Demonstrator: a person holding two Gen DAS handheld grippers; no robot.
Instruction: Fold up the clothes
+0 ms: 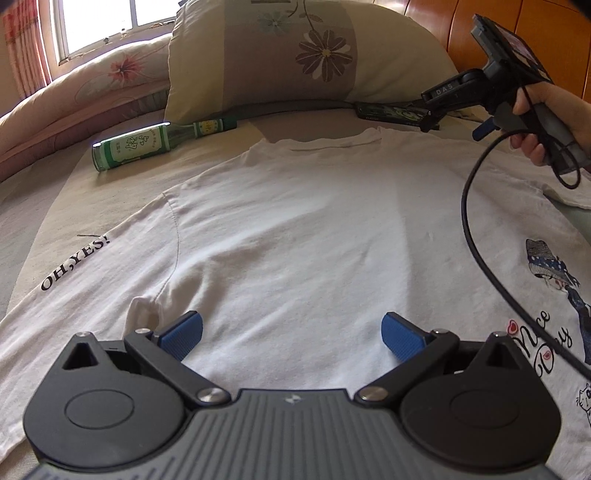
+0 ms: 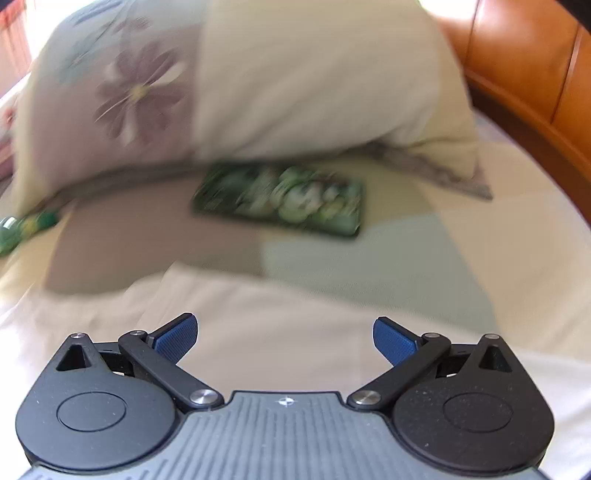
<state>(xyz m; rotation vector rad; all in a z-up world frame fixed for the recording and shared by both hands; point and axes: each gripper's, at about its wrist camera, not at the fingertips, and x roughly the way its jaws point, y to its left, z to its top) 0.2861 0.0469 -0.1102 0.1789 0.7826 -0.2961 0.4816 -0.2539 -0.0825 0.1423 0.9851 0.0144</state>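
Flat and unfolded, the white T-shirt (image 1: 295, 229) covers the bed (image 1: 33, 206); left tongs (image 1: 291, 334) and right tongs (image 2: 285, 338) gape wide, empty. Any pinch should take both fabric layers near an edge.

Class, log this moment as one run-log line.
left tongs: open, over T-shirt | right tongs: open, near collar | T-shirt: flat, unfolded

White tee (image 1: 295, 229) – green bottle (image 1: 147, 142)

A home bedroom: a bed (image 1: 44, 192) with a floral pillow (image 1: 295, 55), wooden headboard (image 1: 491, 33), curtained window (image 1: 99, 22).
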